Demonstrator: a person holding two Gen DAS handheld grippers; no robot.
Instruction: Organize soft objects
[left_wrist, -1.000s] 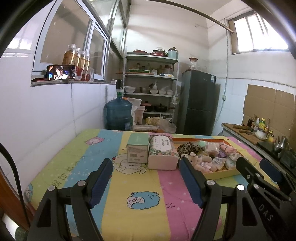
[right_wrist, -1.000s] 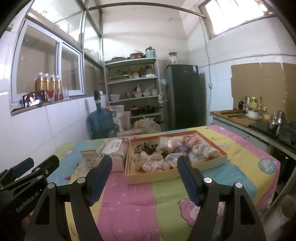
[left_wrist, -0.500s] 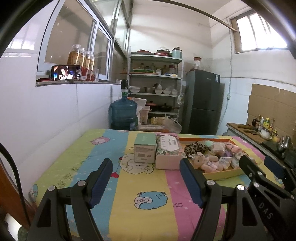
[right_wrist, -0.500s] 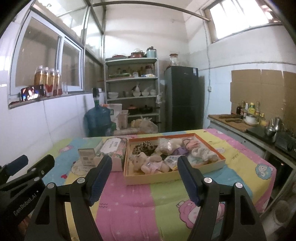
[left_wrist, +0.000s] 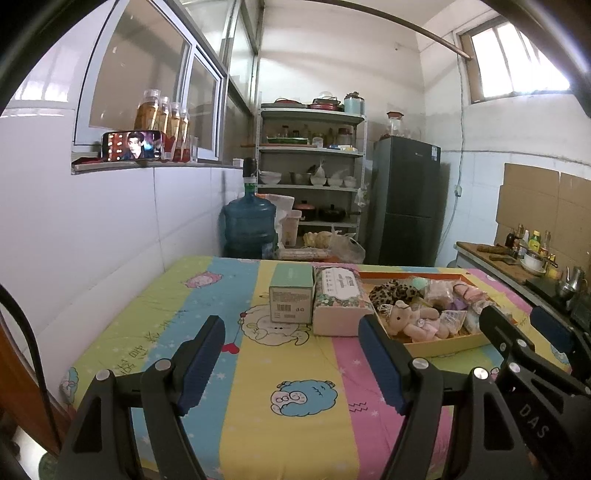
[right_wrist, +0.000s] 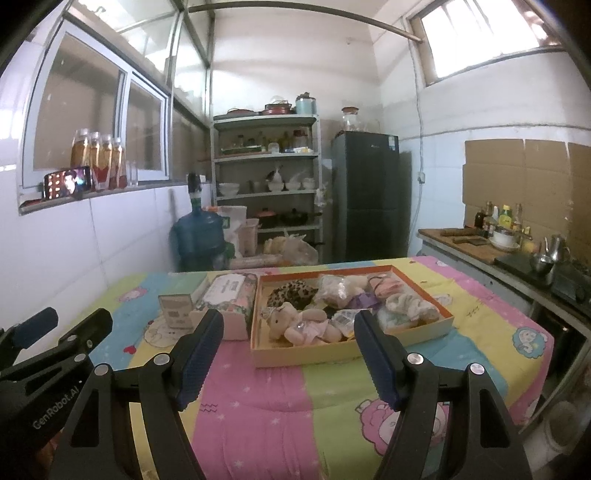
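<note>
A shallow orange box (right_wrist: 424, 299) on the colourful tablecloth holds several soft items: a pink plush bear (right_wrist: 299, 326), a leopard-print piece (right_wrist: 291, 293) and bagged soft toys (right_wrist: 402, 306). The box also shows in the left wrist view (left_wrist: 443, 343) with the bear (left_wrist: 413, 319). My left gripper (left_wrist: 291, 363) is open and empty, above the cloth, short of a green carton (left_wrist: 291, 299) and a floral tissue pack (left_wrist: 338, 299). My right gripper (right_wrist: 288, 356) is open and empty, in front of the box's near edge.
The tissue pack (right_wrist: 231, 295) and carton (right_wrist: 176, 312) stand left of the box. A blue water jug (left_wrist: 249, 227), a shelf rack (left_wrist: 310, 177) and a dark fridge (left_wrist: 404, 201) stand behind the table. A counter with bottles and a kettle (right_wrist: 517, 240) runs on the right.
Both grippers have drawn back and risen slightly, so the table and its objects look a little farther away. Both stay open and empty. Nothing on the table moved.
</note>
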